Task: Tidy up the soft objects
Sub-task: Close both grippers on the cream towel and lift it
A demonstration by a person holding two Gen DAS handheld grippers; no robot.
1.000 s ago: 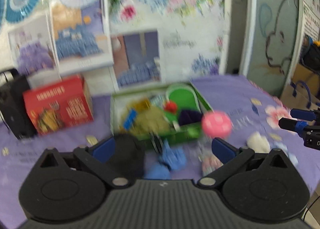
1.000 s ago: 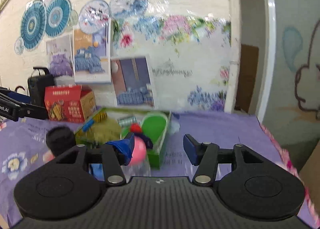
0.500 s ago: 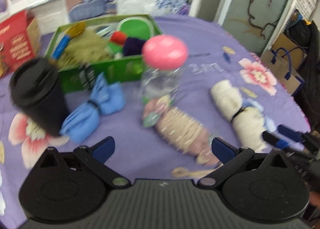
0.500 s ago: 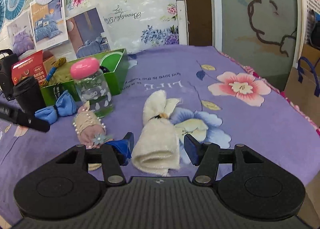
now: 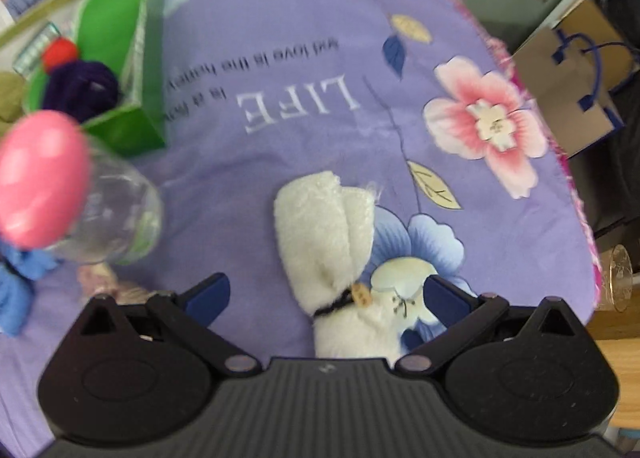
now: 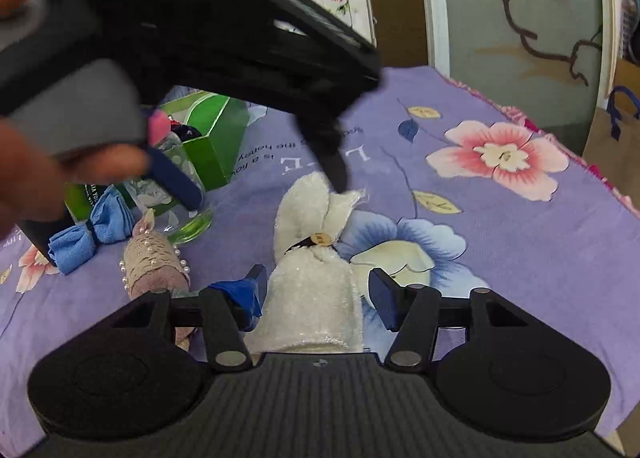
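A white fluffy rolled towel [image 5: 328,226] tied with a dark band and a small wooden tag lies on the purple floral cloth. My left gripper [image 5: 326,294] is open, its blue pads on either side of the towel's tied end. My right gripper [image 6: 316,290] is open around the same towel's [image 6: 312,278] near end. In the right wrist view the left gripper [image 6: 264,186] hangs over the towel's far end. A pink roll with pearls [image 6: 154,262] and a blue tied cloth [image 6: 92,232] lie to the left.
A green box [image 5: 136,58] with yarn and soft items stands at the back left. A clear jar with a pink lid [image 5: 44,178] stands in front of it. The table's right edge [image 5: 576,194] drops toward a paper bag [image 5: 576,70] on the floor.
Both grippers have moved forward and down onto the white towel. The left gripper swung right, away from the black cup and pink roll, and now hangs over the towel.
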